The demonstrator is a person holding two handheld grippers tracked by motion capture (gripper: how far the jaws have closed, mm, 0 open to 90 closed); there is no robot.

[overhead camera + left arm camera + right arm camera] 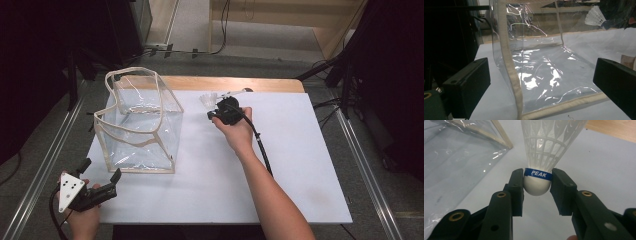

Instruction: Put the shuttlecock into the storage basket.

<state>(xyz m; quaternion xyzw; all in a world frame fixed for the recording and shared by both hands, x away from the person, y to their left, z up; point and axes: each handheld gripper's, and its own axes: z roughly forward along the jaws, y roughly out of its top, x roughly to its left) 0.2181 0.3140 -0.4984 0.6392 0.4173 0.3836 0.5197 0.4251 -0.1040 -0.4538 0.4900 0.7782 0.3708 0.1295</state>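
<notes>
A white shuttlecock (541, 157) with a blue band and a round white cork is clamped by its cork in my right gripper (537, 185), skirt pointing away from me. In the high view that right gripper (214, 111) is lifted over the back middle of the white table top, with the shuttlecock (207, 100) at its tip. A clear plastic bag (140, 122) with beige trim stands open at the left. My left gripper (100, 172) rests open near the front left corner, just short of the bag. The left gripper view has the bag (541, 65) between the wide-apart jaws and the shuttlecock (595, 16) far off.
The white board (300, 165) covers a wooden table (270, 84), whose far edge shows behind it. A black cable (261, 145) trails from the right gripper along the forearm. Metal rails (45, 160) run down both sides; dark equipment stands left and right.
</notes>
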